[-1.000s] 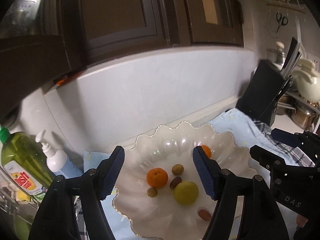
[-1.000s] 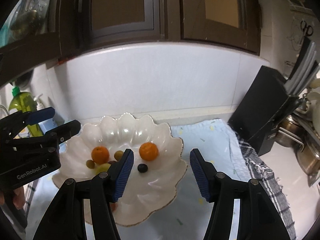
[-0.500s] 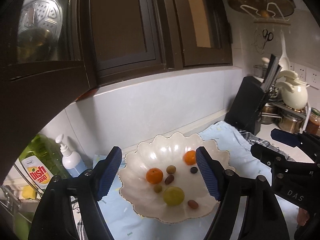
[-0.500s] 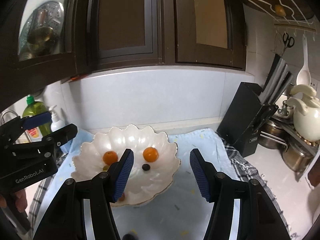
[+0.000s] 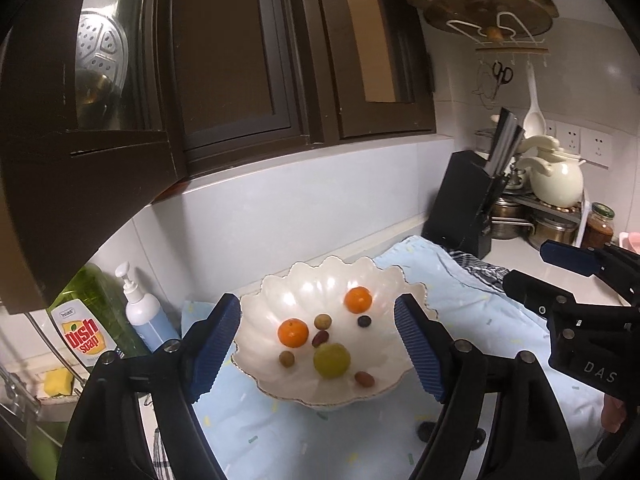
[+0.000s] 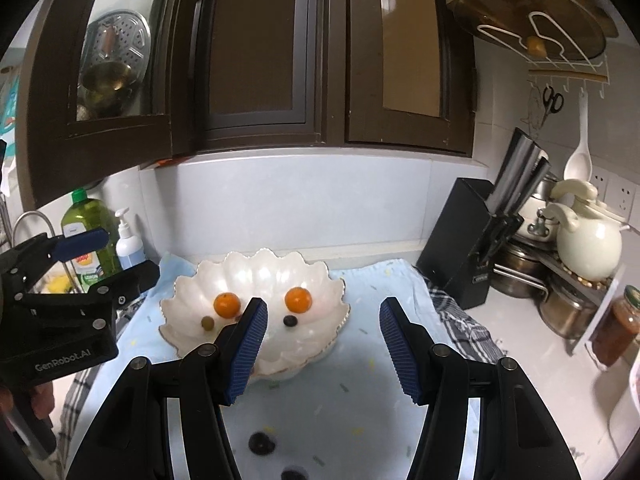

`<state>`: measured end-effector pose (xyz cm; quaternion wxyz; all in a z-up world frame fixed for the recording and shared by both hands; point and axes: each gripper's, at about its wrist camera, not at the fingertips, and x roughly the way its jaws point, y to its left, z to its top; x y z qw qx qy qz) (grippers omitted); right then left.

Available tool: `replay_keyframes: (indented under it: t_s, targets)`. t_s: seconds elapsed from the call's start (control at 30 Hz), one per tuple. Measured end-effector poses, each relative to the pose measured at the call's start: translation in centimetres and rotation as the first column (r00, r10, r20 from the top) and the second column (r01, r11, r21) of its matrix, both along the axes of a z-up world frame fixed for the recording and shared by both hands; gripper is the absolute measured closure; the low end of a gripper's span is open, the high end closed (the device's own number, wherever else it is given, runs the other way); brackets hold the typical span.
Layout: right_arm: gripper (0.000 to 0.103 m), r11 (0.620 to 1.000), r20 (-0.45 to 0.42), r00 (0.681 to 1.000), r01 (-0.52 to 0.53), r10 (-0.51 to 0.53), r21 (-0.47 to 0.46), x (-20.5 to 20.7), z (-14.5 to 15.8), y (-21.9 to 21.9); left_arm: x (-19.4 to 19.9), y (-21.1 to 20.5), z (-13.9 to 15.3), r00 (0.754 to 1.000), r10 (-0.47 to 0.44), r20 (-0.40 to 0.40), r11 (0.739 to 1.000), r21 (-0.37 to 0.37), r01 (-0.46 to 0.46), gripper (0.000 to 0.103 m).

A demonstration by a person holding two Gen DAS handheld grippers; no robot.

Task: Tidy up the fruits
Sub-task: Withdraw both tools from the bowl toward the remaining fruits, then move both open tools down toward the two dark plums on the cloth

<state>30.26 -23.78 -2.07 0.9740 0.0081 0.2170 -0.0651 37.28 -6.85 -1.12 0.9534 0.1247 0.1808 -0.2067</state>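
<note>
Both grippers are pulling back and up from where they were a second ago, so the scalloped pearl-white shell-shaped bowl (image 5: 332,292) is sitting smaller, in the lower middle of each frame. The left gripper (image 5: 318,350) is hanging with its blue ribbed pads spread wide and gripping nothing; the right gripper (image 6: 320,346) is spread just as wide and empty too.

Inside the bowl, two small orange mandarins (image 5: 293,332) are lying apart, with a round yellow-green fruit (image 5: 331,360) towards the lower part and several small brown and dark berries between them. On the pale blue speckled cloth (image 6: 360,380), at the bottom of the right wrist frame, two dark round berries (image 6: 261,443) are lying outside the bowl.

I reckon those loose berries are the risk: small and round, they are likely to roll off the cloth if a pad nudges them, or get squashed under too firm a pinch. Reaching low could also clip the bowl's rim and tip it.
</note>
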Motion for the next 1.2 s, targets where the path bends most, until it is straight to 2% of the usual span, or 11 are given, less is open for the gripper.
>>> replay_keyframes:
  t_s: [0.3, 0.73, 1.2]
  targets:
    - [0.043, 1.0, -0.072, 0.997, 0.02, -0.019, 0.012, -2.6, -2.1, 0.3, -2.0, 0.1, -1.3, 0.998, -0.056, -0.007, 0.998, 0.036, 0.057, 0.02]
    - [0.043, 0.999, -0.198, 0.98, 0.016, -0.006, 0.05, -4.6, -6.3, 1.0, -3.3, -0.5, -5.9, 0.984, -0.148, -0.101, 0.979, 0.128, 0.161, 0.02]
    - [0.043, 0.998, -0.279, 0.96, 0.002, 0.018, 0.069, -4.5, -10.3, 1.2, -3.6, -2.1, -10.2, 0.956, -0.258, -0.141, 0.937, 0.205, 0.283, 0.024]
